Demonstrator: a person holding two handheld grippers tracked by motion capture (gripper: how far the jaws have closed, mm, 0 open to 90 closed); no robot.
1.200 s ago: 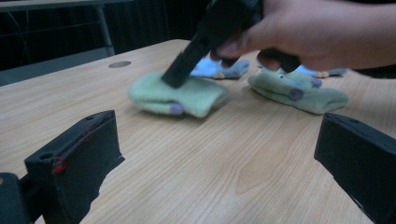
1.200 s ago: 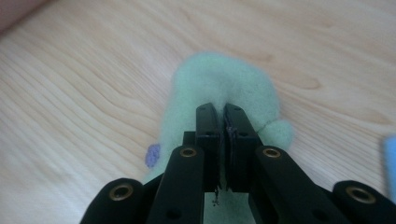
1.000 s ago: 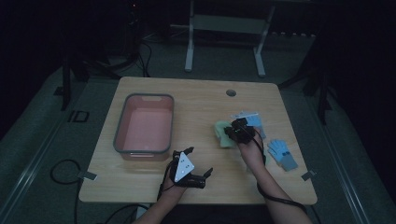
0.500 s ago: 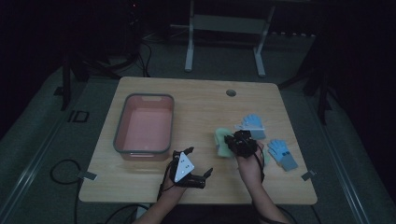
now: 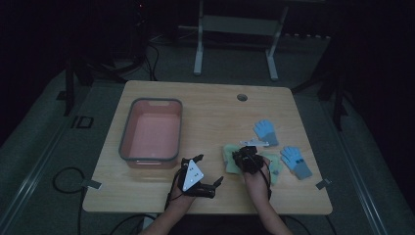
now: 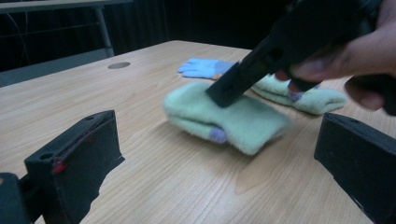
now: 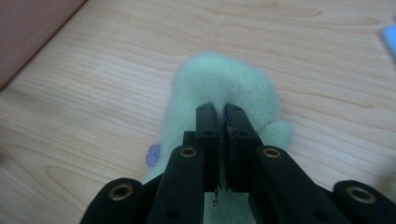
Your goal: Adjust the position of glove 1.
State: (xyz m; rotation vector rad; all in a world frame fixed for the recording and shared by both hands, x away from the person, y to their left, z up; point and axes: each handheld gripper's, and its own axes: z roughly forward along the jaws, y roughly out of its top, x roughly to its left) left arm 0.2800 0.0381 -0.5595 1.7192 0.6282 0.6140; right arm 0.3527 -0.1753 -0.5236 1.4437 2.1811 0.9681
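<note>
**Right gripper drags green glove toward table's near edge; bin has nothing in it**

Biggest first: the table [image 5: 205, 105], light wood, w/ a pink bin [image 5: 128, 131] on its left half. The bin's inside looks bare – no glove or anything else in it.

What changed: vs. the earlier high-view frames, the right gripper [image 5: 247, 157] has come nearer the person & a bit leftward, and a green glove [image 6: 233, 119] has come w/ it. A blue glove [image 5: 265, 129] that was partly under the hand is now fully uncovered; a 2nd blue glove [image 5: 295, 161] sits well apart at right, unmoved. Likely meaning: the pick is made and the carry toward the bin is starting, but the glove is not yet lifted clear – in the left gripper view it seems to rest on the wood.

Right gripper: jaws pressed together, pinching a fold of the green glove's fleece, seen close in the right gripper view. A 2nd green glove [image 6: 303, 95] lies just behind the 1st.

Left gripper [image 5: 210, 186]: same spot near the front edge as before, jaws wide apart, nothing between them, pointed at the gloves.
</note>
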